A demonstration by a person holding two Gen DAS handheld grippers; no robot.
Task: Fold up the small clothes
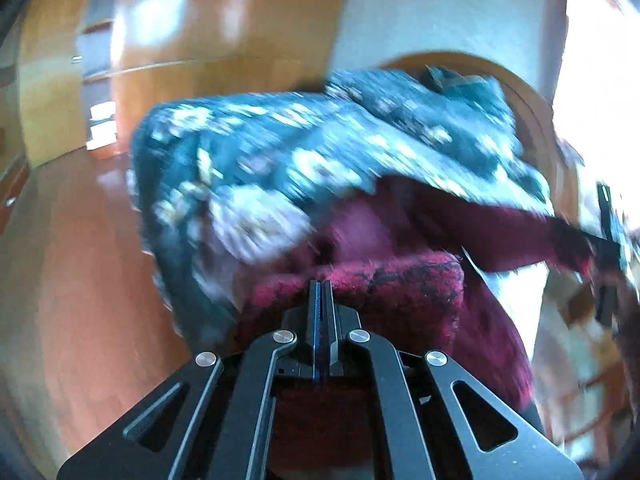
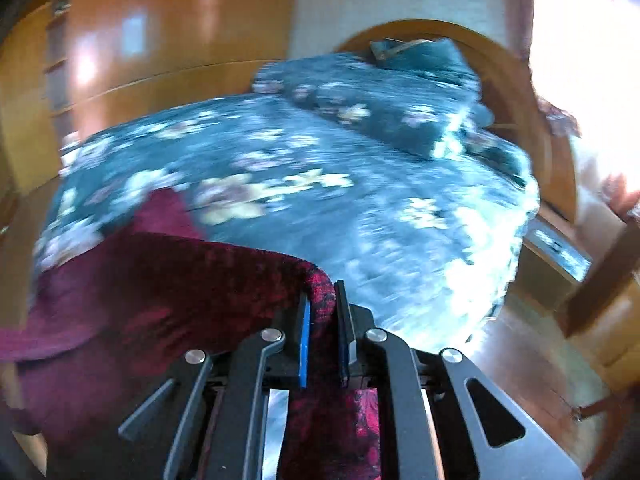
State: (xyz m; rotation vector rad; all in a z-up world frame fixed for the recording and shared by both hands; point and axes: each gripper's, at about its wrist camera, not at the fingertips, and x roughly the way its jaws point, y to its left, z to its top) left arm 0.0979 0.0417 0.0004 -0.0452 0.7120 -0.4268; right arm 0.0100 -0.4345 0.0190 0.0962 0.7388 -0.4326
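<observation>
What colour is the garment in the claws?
Dark red with black flecks, clearest in the right wrist view.

Left gripper (image 1: pixel 321 286): jaws fully together, pointing to 12 o'clock, pitched down, pinching garment (image 1: pixel 400 292) edge. Right gripper (image 2: pixel 322 304): jaws nearly closed, clamped on garment fold, pitched down, aimed 12 o'clock. Both views motion-blurred.
</observation>
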